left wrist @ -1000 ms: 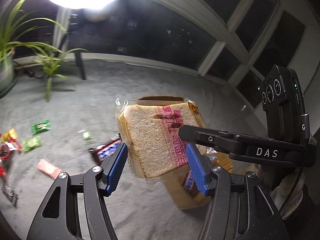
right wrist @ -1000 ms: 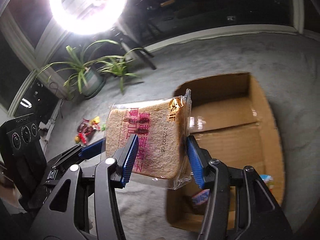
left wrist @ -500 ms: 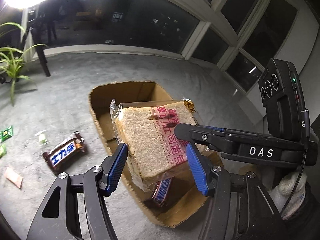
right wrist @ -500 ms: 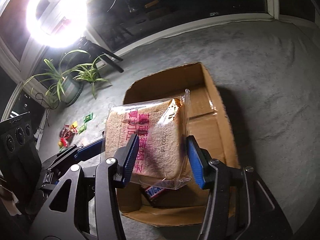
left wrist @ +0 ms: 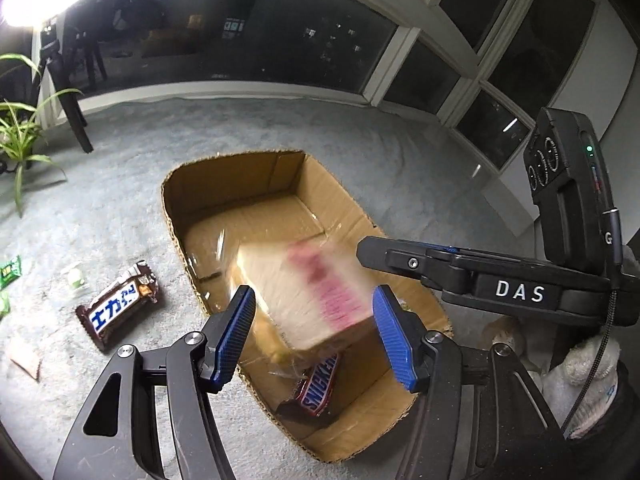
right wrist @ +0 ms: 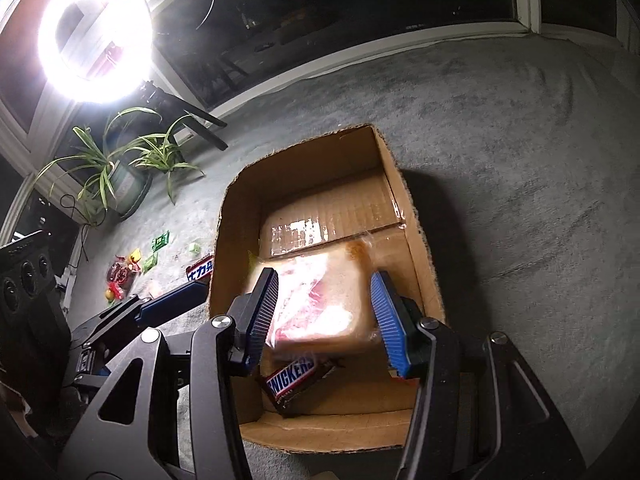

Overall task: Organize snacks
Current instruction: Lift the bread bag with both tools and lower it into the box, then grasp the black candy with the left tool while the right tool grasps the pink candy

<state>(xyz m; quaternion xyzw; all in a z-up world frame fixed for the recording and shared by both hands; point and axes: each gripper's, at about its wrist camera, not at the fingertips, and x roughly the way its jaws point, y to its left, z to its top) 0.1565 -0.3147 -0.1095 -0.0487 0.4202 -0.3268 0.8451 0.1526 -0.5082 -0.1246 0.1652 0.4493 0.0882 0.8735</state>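
A bagged slice of bread [left wrist: 304, 292] with red print shows blurred, dropping inside the open cardboard box [left wrist: 224, 164] on the grey carpet. It hangs loose between and below the blue pads of my left gripper [left wrist: 312, 296], which is open. In the right wrist view the same bread [right wrist: 332, 292] is blurred between the pads of my right gripper [right wrist: 325, 280], also open and not pressing it. A Snickers bar [left wrist: 320, 384] lies at the box's near end [right wrist: 292, 376]. Both grippers hover over the box [right wrist: 304, 168], side by side.
A brown and blue chocolate bar [left wrist: 116, 308] lies on the carpet left of the box. Small green and red sweets [right wrist: 124, 272] are scattered farther left. Potted plants [right wrist: 108, 168] and a ring light [right wrist: 96, 36] stand by the dark windows. A gloved hand [left wrist: 588, 368] holds the right gripper.
Both grippers carried the bread rightwards over the box. The bread, earlier sharp and pinched up high between them, has come loose and is falling into the box.
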